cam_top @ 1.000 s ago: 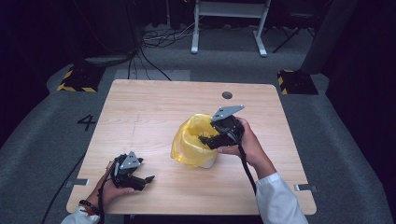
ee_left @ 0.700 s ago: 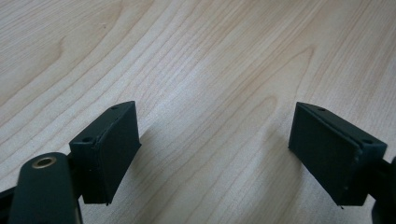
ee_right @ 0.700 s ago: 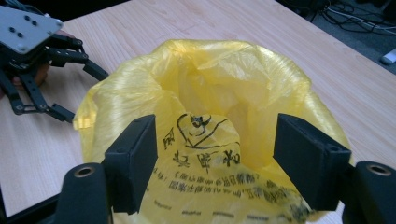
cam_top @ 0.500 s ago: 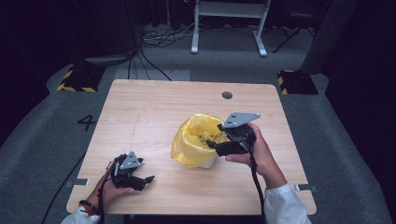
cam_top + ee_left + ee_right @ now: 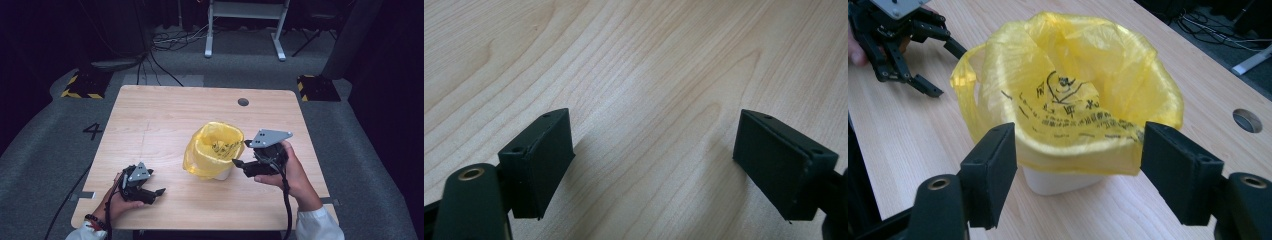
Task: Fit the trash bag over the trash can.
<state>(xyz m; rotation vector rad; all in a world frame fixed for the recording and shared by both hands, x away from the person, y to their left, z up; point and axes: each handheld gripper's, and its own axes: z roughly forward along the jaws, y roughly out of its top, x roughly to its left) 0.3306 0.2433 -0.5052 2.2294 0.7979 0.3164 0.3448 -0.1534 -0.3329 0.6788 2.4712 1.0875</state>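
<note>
The right tool hangs just beside the bin on its right, low over the bench, with its jaws spread wide and nothing between them; in the right gripper view the 2 black jaws frame the near rim of the yellow bag without touching it. The bag is draped into and over a small white bin, which stands upright near the middle of the wooden bench. The lining looks mostly done: the plastic is open at the mouth and folded down over the rim all round, covering most of the bin's outside, though it sits loose and puckered, with a slack fold hanging at one side. What seems left, at most, is tidying that skirt or pressing the bag deeper; I judge the work near its end. The right hand grips its tool from behind, forearm coming up from the lower right edge, the tool pointed left toward the bin and the grey plate on top tilted up. The left tool rests low at the near left part of the bench, well apart from the bin, its jaws also wide and empty over bare wood in the left gripper view. The left hand holds it from behind, pointed right, seemingly idle.
</note>
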